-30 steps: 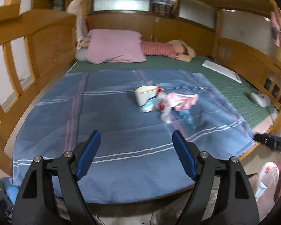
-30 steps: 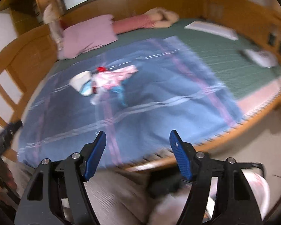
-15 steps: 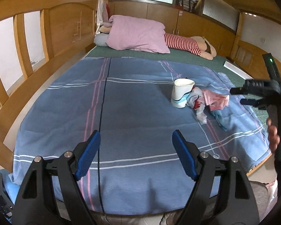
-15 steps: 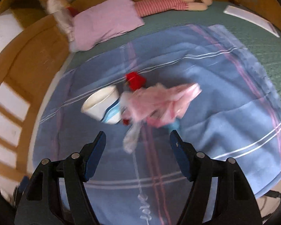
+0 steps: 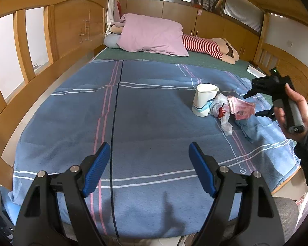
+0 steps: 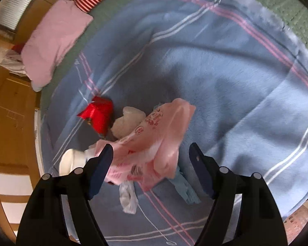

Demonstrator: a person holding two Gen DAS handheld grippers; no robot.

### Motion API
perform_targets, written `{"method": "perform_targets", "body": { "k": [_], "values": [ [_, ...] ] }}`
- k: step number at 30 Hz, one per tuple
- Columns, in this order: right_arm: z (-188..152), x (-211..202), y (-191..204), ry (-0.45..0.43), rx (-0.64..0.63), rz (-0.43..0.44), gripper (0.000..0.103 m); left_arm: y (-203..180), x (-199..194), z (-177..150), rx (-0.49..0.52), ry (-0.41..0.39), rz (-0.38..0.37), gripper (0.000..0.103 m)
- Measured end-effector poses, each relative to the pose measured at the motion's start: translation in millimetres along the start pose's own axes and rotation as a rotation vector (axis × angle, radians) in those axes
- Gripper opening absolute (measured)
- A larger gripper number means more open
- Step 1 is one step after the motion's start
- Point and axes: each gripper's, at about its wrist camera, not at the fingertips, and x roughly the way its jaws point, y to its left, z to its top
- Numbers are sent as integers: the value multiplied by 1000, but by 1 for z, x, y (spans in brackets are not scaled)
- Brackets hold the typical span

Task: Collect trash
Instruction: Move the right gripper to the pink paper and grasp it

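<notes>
A small trash heap lies on the blue blanket (image 5: 145, 110): a white paper cup (image 5: 204, 100) standing upright, a pink plastic bag (image 5: 241, 107) and a white bag (image 5: 223, 119). My left gripper (image 5: 148, 149) is open and empty, low over the blanket's near part and well short of the heap. A hand holds my right gripper (image 5: 251, 105) just above the heap. In the right wrist view, the right gripper (image 6: 151, 149) points steeply down with its jaws opening. The pink bag (image 6: 154, 139) lies below and between them, untouched. Around it are a red wrapper (image 6: 98, 112), crumpled paper (image 6: 129, 123) and the cup (image 6: 71, 162).
A pink pillow (image 5: 152, 34) and a striped doll (image 5: 201, 46) lie at the head of the bed. Wooden rails (image 5: 51, 32) run along the left side and the far right. A green mat (image 6: 293, 6) shows beyond the blanket. A teal scrap (image 6: 184, 190) sits by the heap.
The right gripper swept in from the bed's edge to hang over the trash heap, tilting downward. It now appears in the left wrist view. The left gripper shifted and sank a little.
</notes>
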Motion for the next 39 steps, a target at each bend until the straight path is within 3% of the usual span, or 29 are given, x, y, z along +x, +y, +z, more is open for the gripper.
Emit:
{"method": "perform_targets", "body": {
  "k": [3, 5, 6, 8, 10, 15, 20, 25, 29, 35, 39],
  "values": [
    [2, 13, -3, 27, 45, 19, 73, 1, 0, 0, 4, 0, 4, 79],
    [-1, 11, -2, 18, 31, 6, 43, 0, -1, 0, 6, 1, 6, 79],
    [-2, 10, 1, 19, 5, -2, 39, 0, -1, 0, 6, 1, 6, 79],
    [-5, 5, 8, 19, -66, -16, 21, -1, -1, 1, 9, -2, 6, 79],
    [-9, 1, 13, 31, -112, -4, 15, -3, -1, 2, 15, -2, 6, 79],
    [-26, -37, 11, -35, -169, 75, 14, -21, -1, 6, 62, -12, -26, 79],
    [-51, -94, -15, -117, -200, 127, 14, -68, 21, 9, 192, 0, -118, 81],
    [-71, -133, -62, -141, -174, 147, 14, -124, 61, 8, 294, 3, -183, 82],
    [-80, -148, -99, -143, -132, 154, 14, -153, 104, 14, 288, 56, -234, 82],
    [-89, -164, -136, -161, -86, 171, 14, -179, 152, 20, 288, 102, -237, 82],
    [-92, -167, -149, -162, -80, 178, 14, -195, 170, 27, 302, 86, -208, 82]
  ]
}}
